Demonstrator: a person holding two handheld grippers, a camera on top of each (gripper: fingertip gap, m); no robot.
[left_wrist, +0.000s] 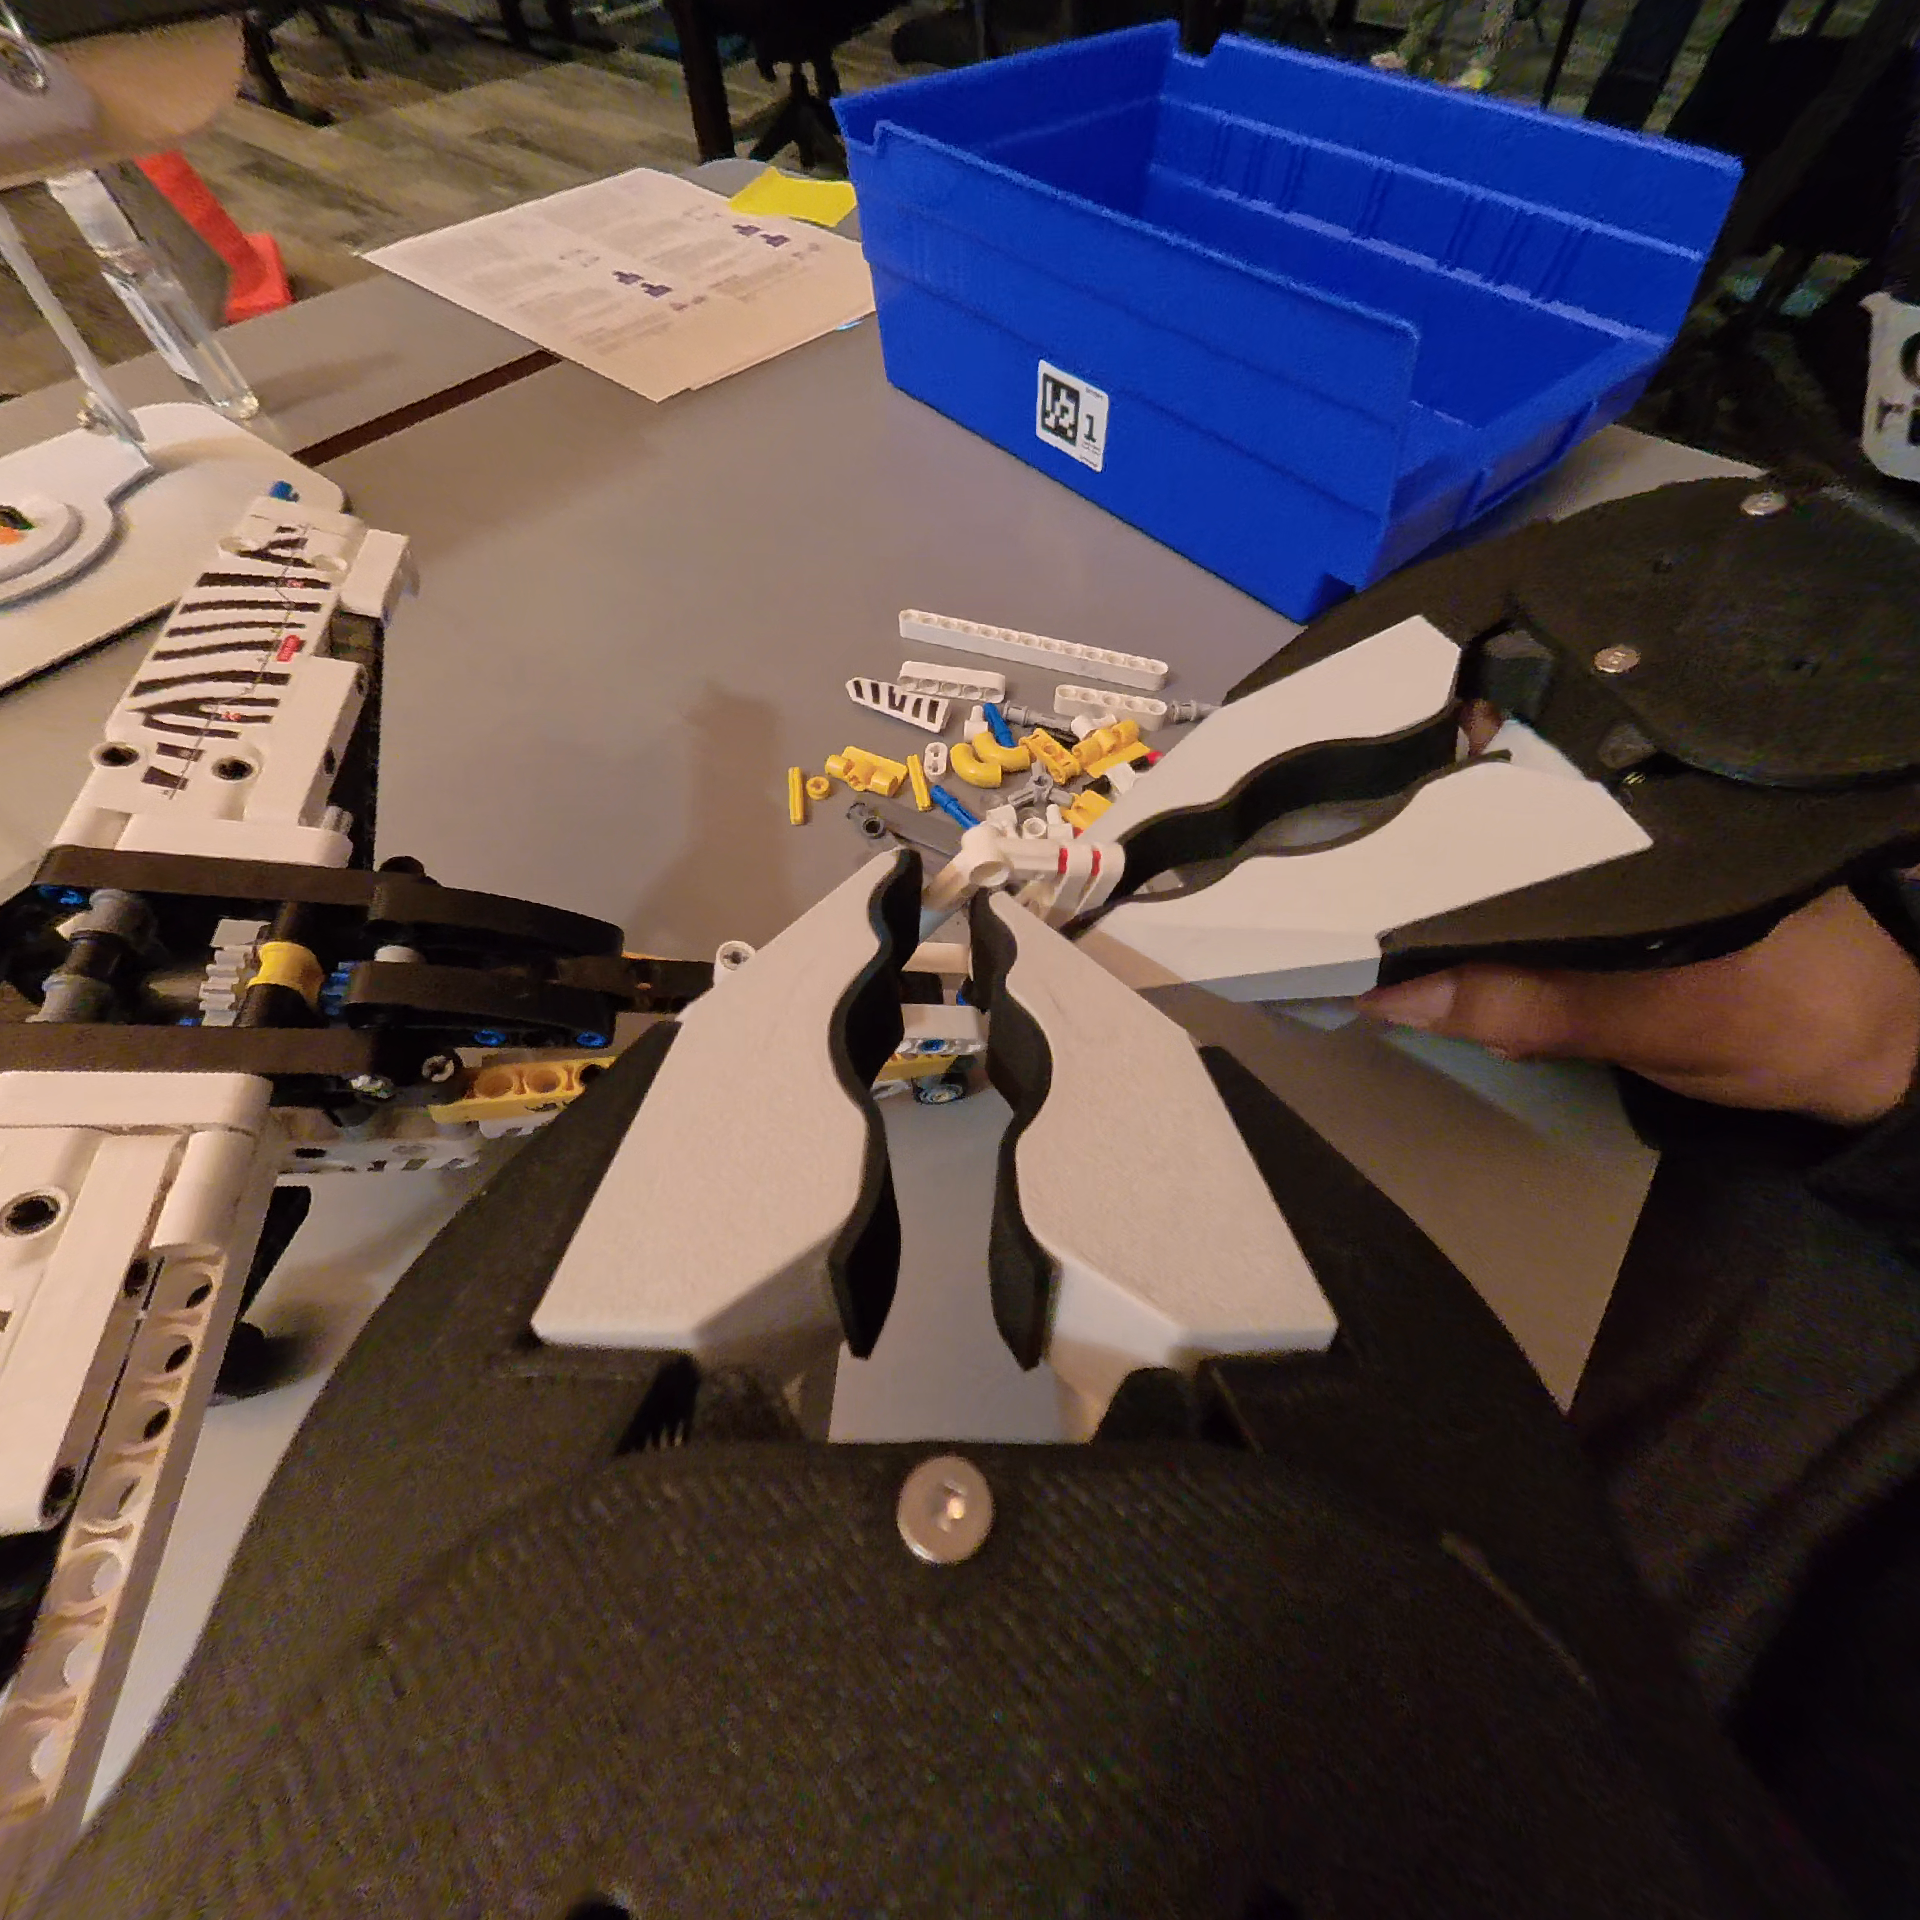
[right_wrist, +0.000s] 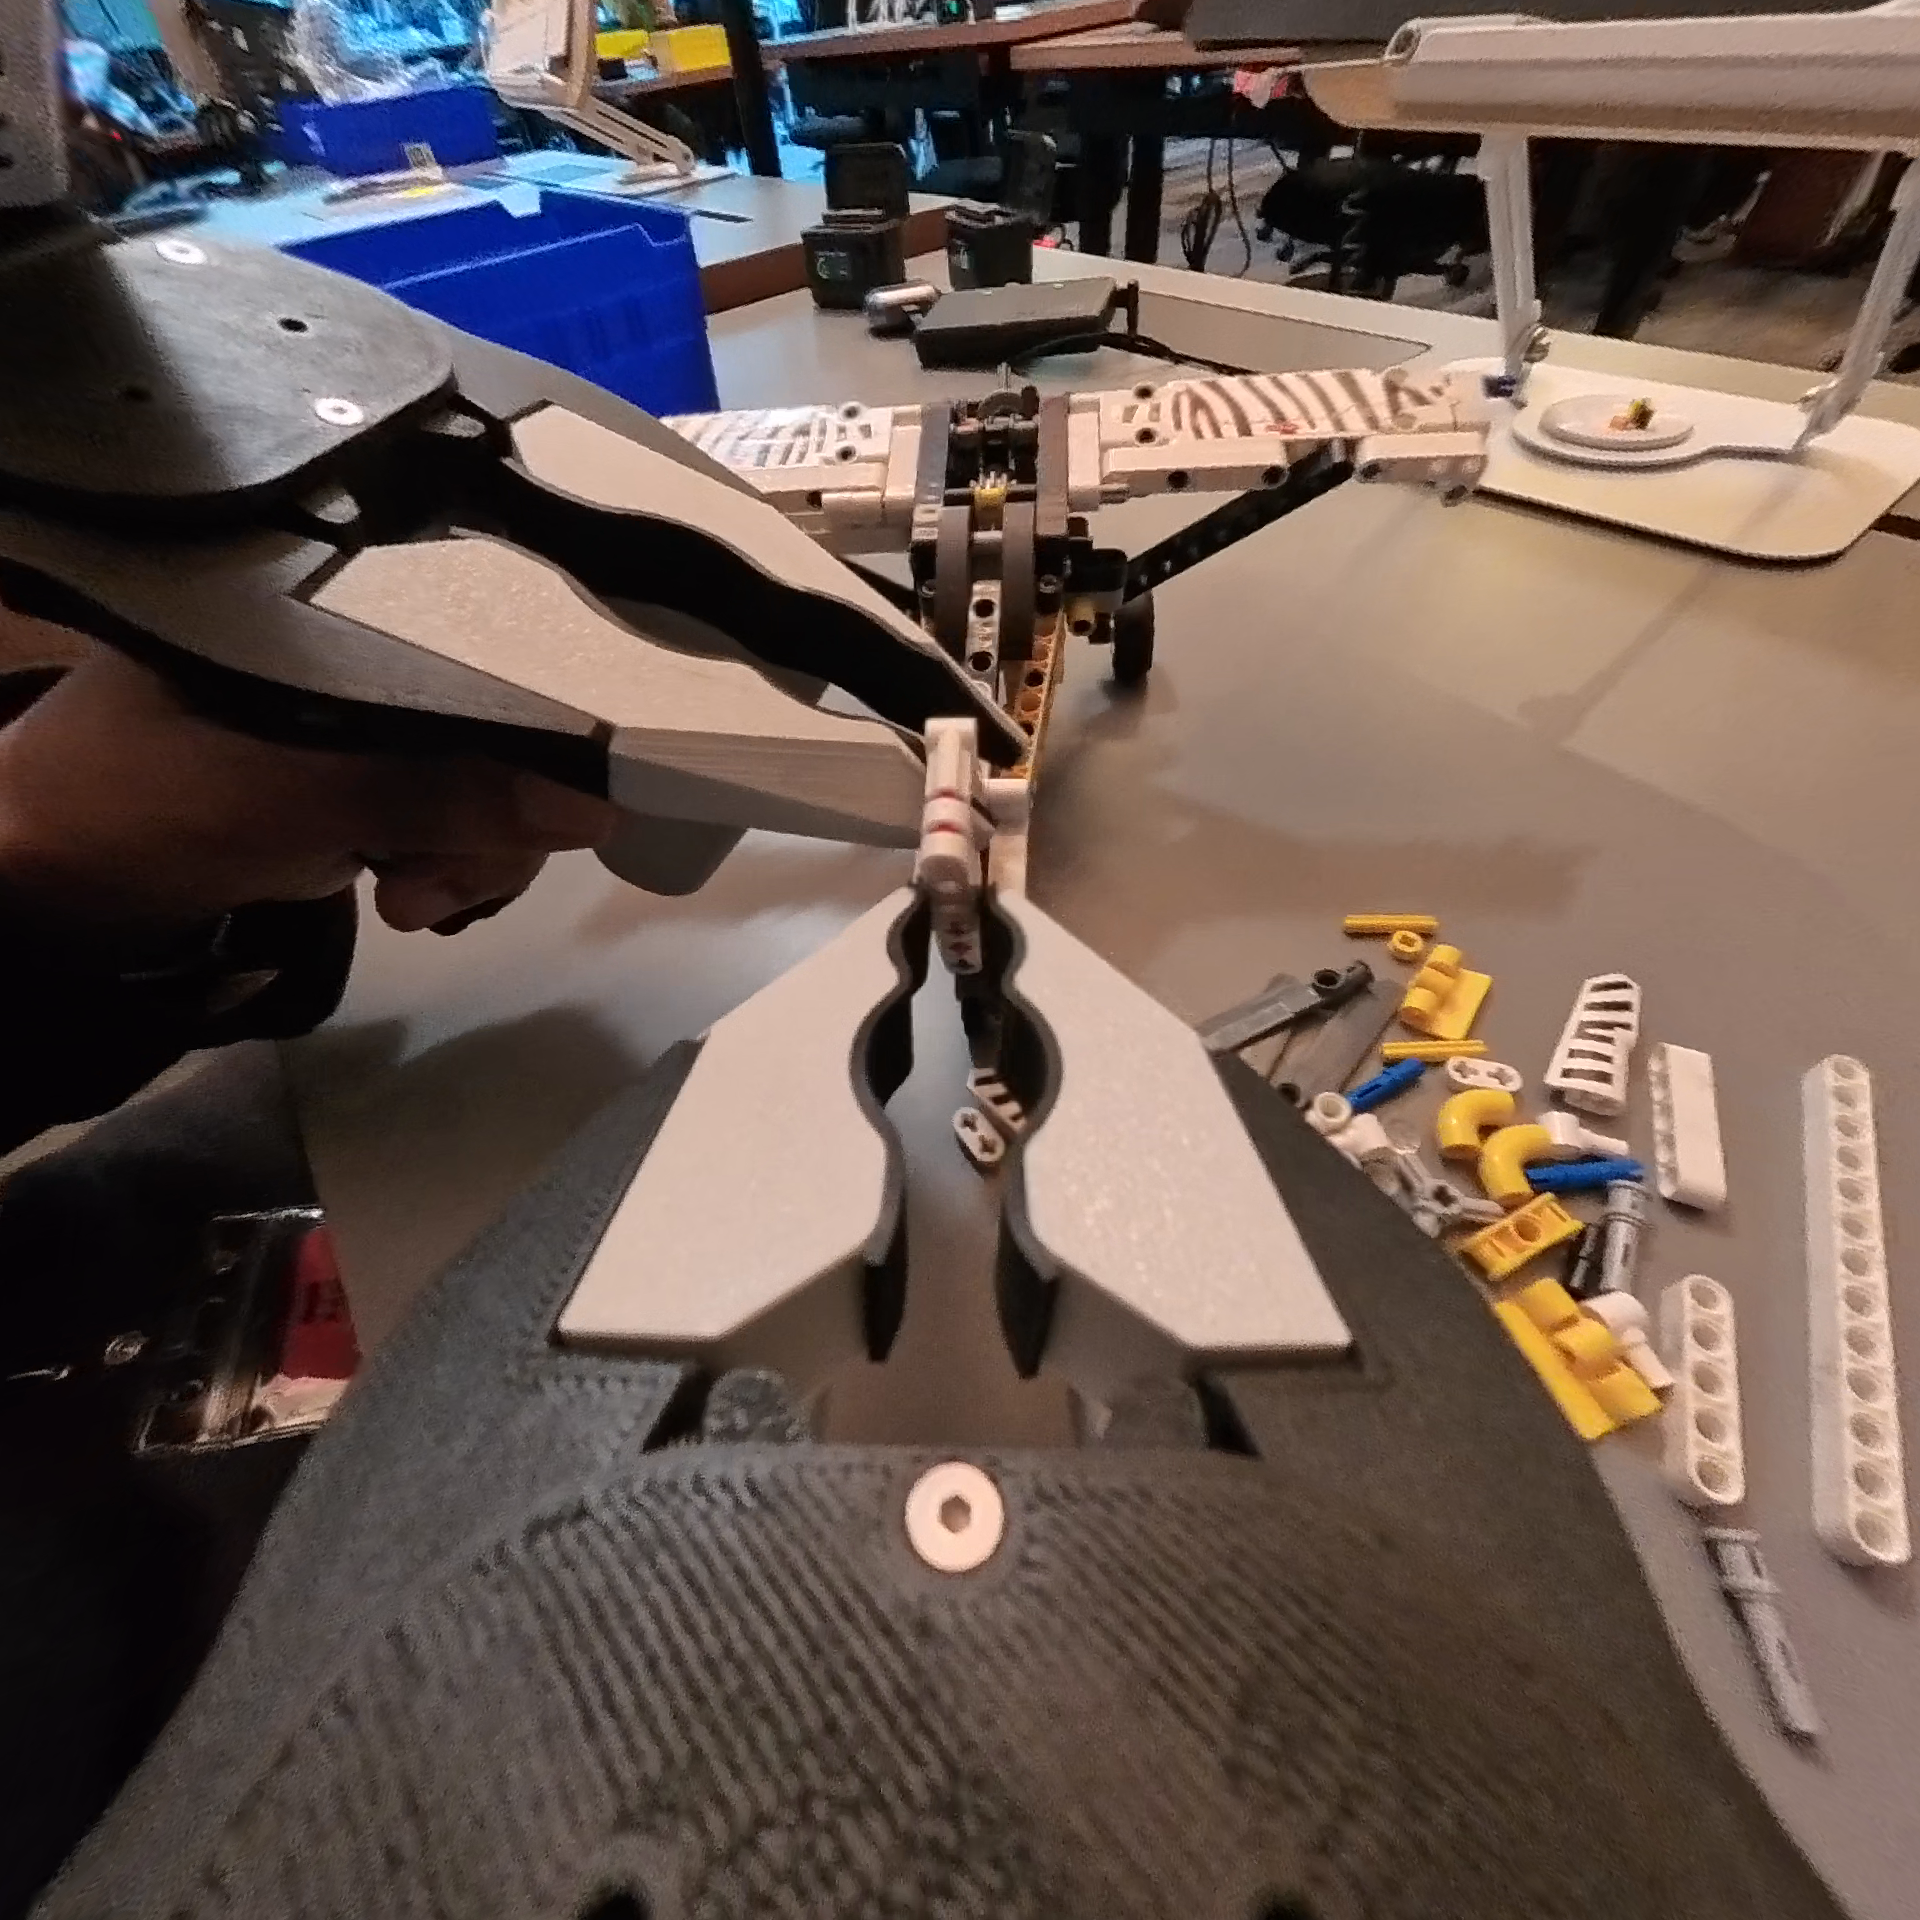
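Observation:
A white brick-built plane model with black zebra stripes (left_wrist: 239, 665) lies on the grey table (left_wrist: 623, 582); it also shows in the right wrist view (right_wrist: 1247, 426). My left gripper (left_wrist: 948, 883) is shut on the white beam (left_wrist: 935, 951) at the model's thin tail end. It reaches in from the left in the right wrist view (right_wrist: 971, 758). My right gripper (right_wrist: 954, 904) is shut on a small white connector piece with red stripes (right_wrist: 951, 810). It holds that piece against the tail end, right at the left fingertips. In the left wrist view the right gripper (left_wrist: 1101, 873) and its piece (left_wrist: 1023, 857) come in from the right.
A pile of loose yellow, blue, grey and white parts (left_wrist: 987, 748) lies beyond the grippers, to the right in the right wrist view (right_wrist: 1507, 1143). A blue bin (left_wrist: 1143, 343) stands behind it. Printed sheets (left_wrist: 644, 270) and a white stand base (right_wrist: 1662, 468) lie farther off.

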